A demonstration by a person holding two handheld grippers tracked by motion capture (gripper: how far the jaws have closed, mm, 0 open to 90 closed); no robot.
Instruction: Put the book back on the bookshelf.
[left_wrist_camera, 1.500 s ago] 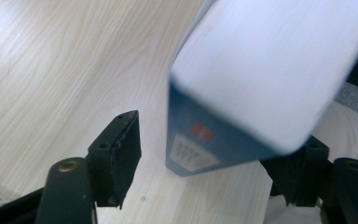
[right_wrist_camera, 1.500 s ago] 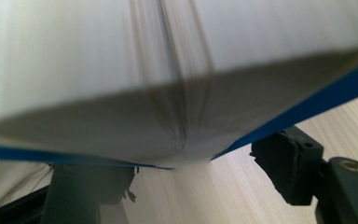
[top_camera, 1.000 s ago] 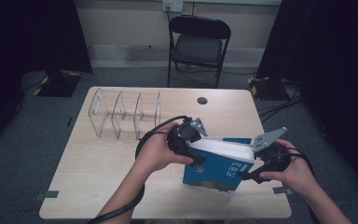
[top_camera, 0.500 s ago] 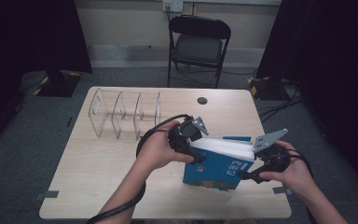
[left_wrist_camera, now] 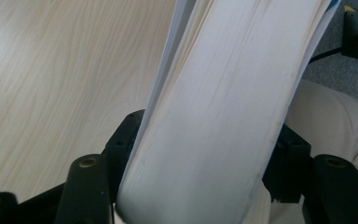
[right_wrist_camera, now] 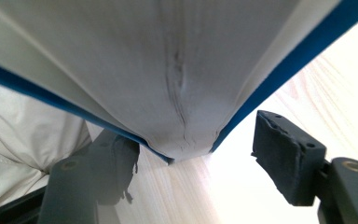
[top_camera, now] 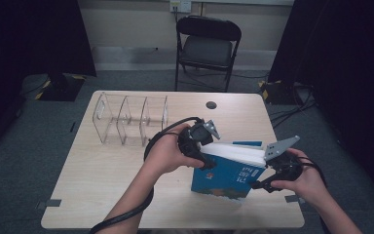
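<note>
Your desk carries a clear divider rack at its far left and, near the front right, the blue book, standing tilted on its lower edge with its page block up. Your left gripper clamps the book's pages on both sides. Your right gripper sits at the book's corner, one pad against the cover, the other standing clear.
</note>
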